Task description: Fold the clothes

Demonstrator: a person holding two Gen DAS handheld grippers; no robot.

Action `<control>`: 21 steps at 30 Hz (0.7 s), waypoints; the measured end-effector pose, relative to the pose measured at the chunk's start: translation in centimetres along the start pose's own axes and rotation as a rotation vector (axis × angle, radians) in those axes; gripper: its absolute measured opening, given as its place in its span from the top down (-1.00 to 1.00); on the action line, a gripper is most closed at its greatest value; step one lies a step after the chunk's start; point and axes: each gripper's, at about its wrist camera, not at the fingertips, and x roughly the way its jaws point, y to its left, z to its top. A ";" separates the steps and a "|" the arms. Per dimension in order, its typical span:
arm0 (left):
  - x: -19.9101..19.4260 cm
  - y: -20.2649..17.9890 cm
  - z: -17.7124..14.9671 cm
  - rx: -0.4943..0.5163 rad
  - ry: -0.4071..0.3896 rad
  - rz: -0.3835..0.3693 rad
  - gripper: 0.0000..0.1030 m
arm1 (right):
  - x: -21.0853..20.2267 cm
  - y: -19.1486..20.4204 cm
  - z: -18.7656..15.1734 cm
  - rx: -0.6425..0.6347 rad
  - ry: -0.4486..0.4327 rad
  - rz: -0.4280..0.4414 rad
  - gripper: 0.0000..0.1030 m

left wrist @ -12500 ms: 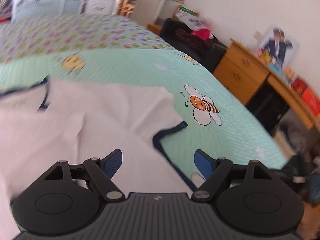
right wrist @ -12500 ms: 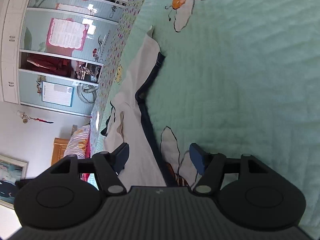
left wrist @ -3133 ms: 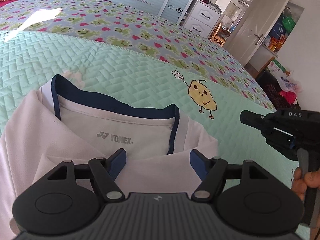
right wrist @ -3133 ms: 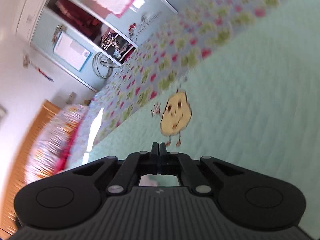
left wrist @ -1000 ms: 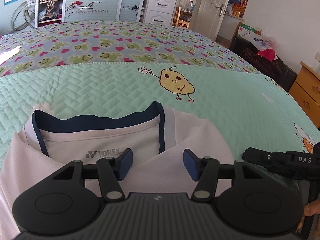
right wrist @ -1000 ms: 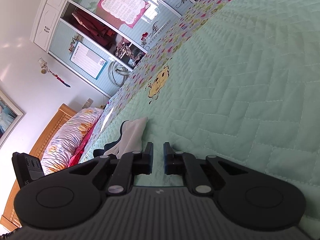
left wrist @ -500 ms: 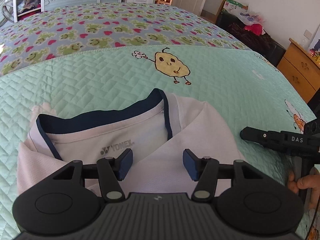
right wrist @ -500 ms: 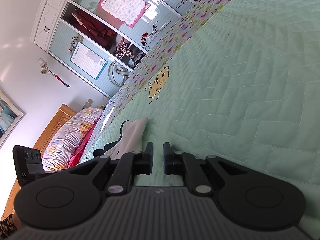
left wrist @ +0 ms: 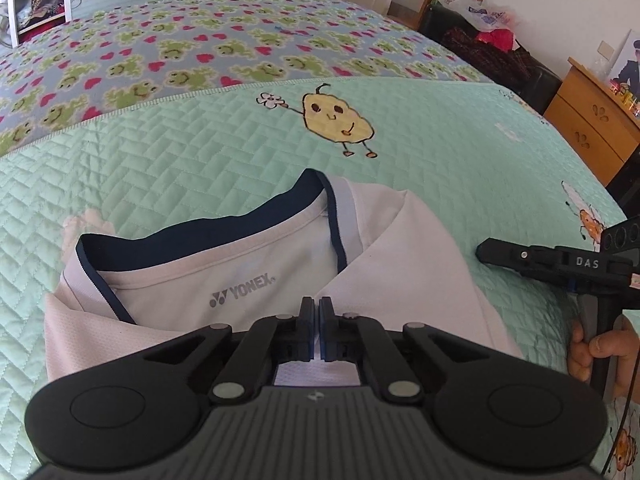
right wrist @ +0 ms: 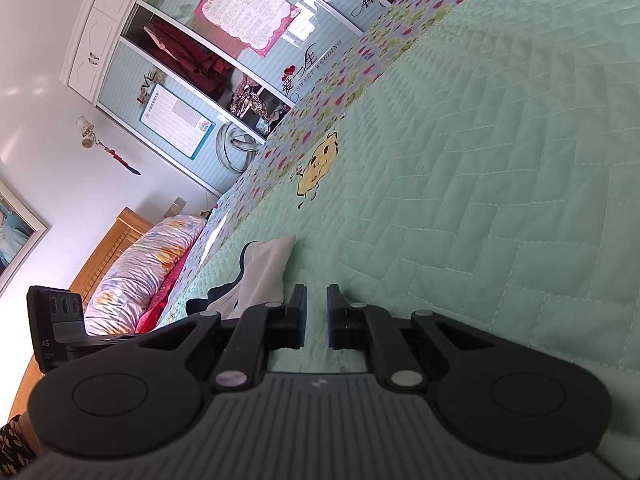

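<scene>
A white Yonex shirt (left wrist: 400,248) with a navy collar lies folded on the green quilted bed (left wrist: 200,160), collar away from me. My left gripper (left wrist: 319,330) is shut just above the shirt's front, below the collar; whether cloth is pinched I cannot tell. My right gripper (right wrist: 317,316) is nearly closed, with a narrow gap and nothing between the fingers, low over bare quilt to the right of the shirt (right wrist: 264,268). The right gripper also shows at the right edge of the left wrist view (left wrist: 560,268), held by a hand.
A frog-and-heart patterned cover (left wrist: 200,52) lies across the far part of the bed. A wooden dresser (left wrist: 592,124) and a dark sofa (left wrist: 492,60) stand at the right. A wardrobe (right wrist: 224,52), a wooden headboard (right wrist: 112,248) and pillows (right wrist: 140,272) are at the bed's far side.
My left gripper has closed from wide open over the shirt's front. The right gripper has kept its narrow gap and its place on the quilt.
</scene>
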 end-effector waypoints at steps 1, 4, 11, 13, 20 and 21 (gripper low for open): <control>-0.3 -0.1 0.0 -0.002 -0.015 0.004 0.98 | 0.0 0.0 0.0 0.000 0.000 0.000 0.84; -1.6 -0.3 0.2 -0.017 -0.065 -0.005 0.98 | 0.0 0.0 0.0 0.000 0.000 -0.001 0.84; -3.9 -0.2 0.2 -0.023 -0.108 0.018 0.98 | 0.0 0.0 0.1 -0.001 0.000 -0.002 0.84; -5.1 0.1 -0.1 -0.034 -0.126 0.026 0.98 | 0.0 0.0 0.1 -0.001 0.000 -0.002 0.84; -5.9 1.3 -1.1 -0.052 -0.111 0.075 0.98 | -0.1 0.1 0.0 -0.004 0.000 -0.005 0.84; -5.6 1.5 -1.2 -0.055 -0.106 0.083 0.98 | -0.1 0.1 0.0 -0.004 0.000 -0.005 0.84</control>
